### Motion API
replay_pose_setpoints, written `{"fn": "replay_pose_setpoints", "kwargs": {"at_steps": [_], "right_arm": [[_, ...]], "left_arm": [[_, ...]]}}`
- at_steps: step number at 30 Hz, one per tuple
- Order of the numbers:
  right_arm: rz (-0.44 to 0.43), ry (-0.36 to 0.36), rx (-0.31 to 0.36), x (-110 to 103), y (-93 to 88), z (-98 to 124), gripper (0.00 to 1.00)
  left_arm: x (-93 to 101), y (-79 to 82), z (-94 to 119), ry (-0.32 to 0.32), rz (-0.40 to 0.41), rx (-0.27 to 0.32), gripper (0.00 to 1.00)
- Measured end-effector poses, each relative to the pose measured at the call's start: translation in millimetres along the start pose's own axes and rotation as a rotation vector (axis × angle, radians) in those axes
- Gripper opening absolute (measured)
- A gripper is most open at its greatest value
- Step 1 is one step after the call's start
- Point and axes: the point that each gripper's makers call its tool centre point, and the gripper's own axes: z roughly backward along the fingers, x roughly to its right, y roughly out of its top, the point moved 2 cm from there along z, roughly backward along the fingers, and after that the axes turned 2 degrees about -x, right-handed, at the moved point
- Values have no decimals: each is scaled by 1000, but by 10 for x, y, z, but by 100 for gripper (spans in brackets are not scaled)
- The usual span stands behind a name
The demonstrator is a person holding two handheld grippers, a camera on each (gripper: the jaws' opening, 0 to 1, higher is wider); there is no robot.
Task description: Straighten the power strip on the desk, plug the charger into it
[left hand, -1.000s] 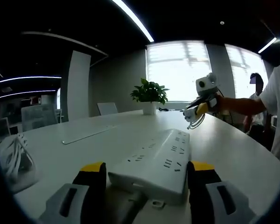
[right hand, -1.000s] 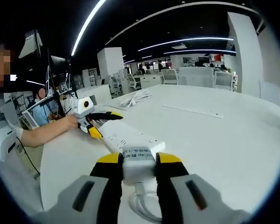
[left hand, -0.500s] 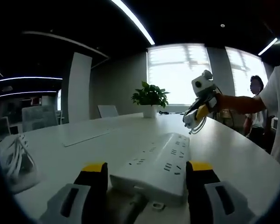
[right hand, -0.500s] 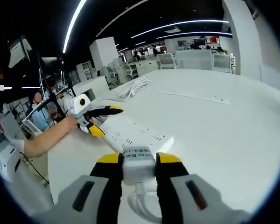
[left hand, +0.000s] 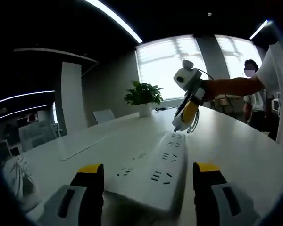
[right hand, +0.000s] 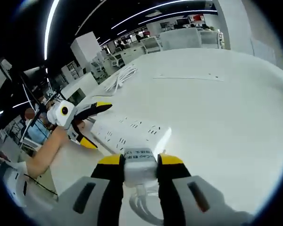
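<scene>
- Power strip [left hand: 153, 174] lies on the desk [left hand: 236, 155] between the wide-spread jaws of the left gripper [left hand: 146, 181]; it should be steadied there.
- Right gripper [right hand: 140, 165] clamps the charger [right hand: 139, 160] above the strip's far end; prongs should meet a socket squarely.

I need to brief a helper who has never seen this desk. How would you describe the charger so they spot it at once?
Start at the big white desk and find the long white power strip lying on it. Just above the strip's end, the right gripper holds the charger: a small white block with a printed label and a looped white cable.
</scene>
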Motion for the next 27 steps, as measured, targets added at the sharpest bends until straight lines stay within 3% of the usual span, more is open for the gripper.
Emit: {"fn": "replay_pose_setpoints", "kwargs": {"at_steps": [11,15,16,27], "right_arm": [[-40,-76,-105,-52,56,9,27],[-75,-103,-160,-18,51,-5,27],[-75,-111,-169,-12,43,-9,27],[-82,-154,-245,18,81,-103,27]], "left_arm": [[41,93,-127,-31,-63,-38,76],[85,-76,-184,-40,-108,-183,67],[105,-9,-219,-42,-116,-150,67],[179,49,-350,-117,-181,-266,66]]}}
